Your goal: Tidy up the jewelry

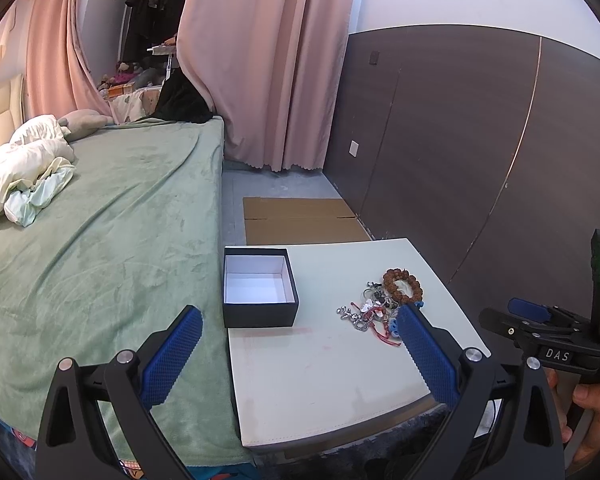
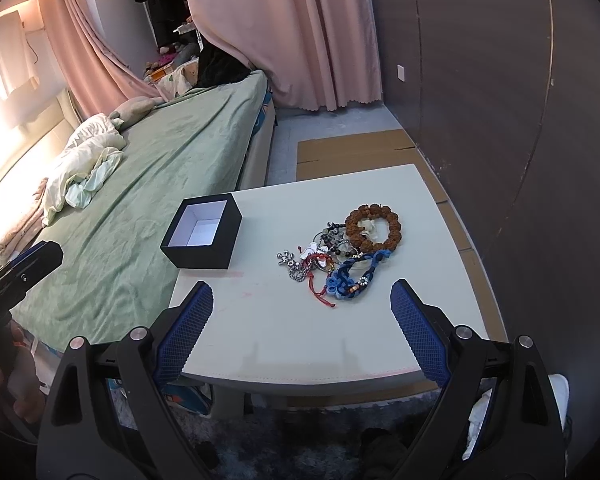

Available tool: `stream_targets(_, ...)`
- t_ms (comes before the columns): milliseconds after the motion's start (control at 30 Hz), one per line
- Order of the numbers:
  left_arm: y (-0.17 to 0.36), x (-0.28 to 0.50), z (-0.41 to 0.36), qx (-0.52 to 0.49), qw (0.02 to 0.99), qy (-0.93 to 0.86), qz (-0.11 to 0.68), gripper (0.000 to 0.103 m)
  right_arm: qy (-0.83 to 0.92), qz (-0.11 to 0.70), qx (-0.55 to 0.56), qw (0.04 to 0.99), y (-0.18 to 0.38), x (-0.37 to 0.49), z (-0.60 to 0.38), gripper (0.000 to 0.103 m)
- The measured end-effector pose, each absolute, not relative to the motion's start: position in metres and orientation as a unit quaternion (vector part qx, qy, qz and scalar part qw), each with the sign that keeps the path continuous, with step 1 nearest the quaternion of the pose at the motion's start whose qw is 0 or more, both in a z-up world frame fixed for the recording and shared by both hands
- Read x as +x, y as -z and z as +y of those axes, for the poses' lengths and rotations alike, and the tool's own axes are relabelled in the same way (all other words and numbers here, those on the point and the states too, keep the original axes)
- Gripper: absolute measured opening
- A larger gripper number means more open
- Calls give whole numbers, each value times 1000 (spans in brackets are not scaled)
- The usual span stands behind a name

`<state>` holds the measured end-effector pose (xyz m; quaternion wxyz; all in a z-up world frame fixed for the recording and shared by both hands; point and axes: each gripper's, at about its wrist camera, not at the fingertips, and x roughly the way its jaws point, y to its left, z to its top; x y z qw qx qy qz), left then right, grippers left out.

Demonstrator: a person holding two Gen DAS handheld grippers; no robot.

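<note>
Jewelry pile (image 2: 342, 250) lies ahead of wide-spread right claw (image 2: 302, 308).

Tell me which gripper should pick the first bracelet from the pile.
Right, probably. The open right gripper faces the jewelry pile directly; the left gripper, also open, sits nearer the box.
</note>
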<state>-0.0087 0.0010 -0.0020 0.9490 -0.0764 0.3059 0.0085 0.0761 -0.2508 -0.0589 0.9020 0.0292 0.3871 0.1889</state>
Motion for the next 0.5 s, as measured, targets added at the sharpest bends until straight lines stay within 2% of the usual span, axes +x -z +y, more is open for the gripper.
stream_targets(500,1,-10,2,-77,950,-9,302,95,-188,387,29,902,59,75,-250,90)
